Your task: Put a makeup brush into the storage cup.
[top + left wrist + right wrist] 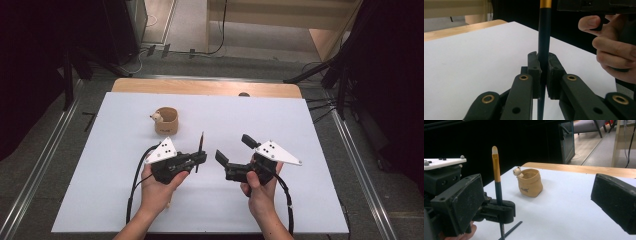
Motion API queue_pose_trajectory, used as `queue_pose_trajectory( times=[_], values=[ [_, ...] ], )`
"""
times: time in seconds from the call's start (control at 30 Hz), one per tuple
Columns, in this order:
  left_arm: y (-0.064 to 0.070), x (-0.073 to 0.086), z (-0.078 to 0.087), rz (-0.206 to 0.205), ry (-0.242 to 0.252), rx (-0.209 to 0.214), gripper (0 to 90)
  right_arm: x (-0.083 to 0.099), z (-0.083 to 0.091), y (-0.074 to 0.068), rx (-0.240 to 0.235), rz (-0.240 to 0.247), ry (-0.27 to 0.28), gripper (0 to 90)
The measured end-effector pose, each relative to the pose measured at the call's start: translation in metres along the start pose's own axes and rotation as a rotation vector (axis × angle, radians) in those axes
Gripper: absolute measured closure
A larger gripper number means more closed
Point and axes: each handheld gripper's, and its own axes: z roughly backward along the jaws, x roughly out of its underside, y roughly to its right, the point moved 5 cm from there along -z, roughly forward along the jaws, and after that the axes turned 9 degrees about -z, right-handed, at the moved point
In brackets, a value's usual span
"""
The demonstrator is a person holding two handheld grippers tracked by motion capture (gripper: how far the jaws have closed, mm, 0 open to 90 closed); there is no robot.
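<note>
1. The left gripper (200,159) stands clamped on a thin black pen (201,145), holding it upright over the middle of the white table (300,200), apparently ready for a handover.
2. The right gripper (233,148), jaws spread wide and empty, faces the pen.
3. A tan sack-shaped holder (166,121) waits toward the far-left corner, likely the pen's destination.

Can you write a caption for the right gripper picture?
Left gripper holds a pen upright near a sack-shaped holder.
</note>
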Motion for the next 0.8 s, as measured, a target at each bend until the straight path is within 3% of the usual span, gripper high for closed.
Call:
queue_pose_trajectory(
  times=[0.53,0.7,0.8],
  values=[
    [-0.023,-0.004,0.014,0.02,0.026,-0.072,84.9,0.007,-0.003,0.008,-0.03,0.044,-0.054,0.1],
    [-0.032,-0.003,0.02,0.024,0.028,-0.096,84.8,0.008,0.0,0.013,0.018,0.067,-0.044,13.8],
    [-0.037,-0.004,0.024,0.028,0.034,-0.109,84.9,0.011,0.001,0.017,0.045,0.101,-0.05,13.7]
  ],
)
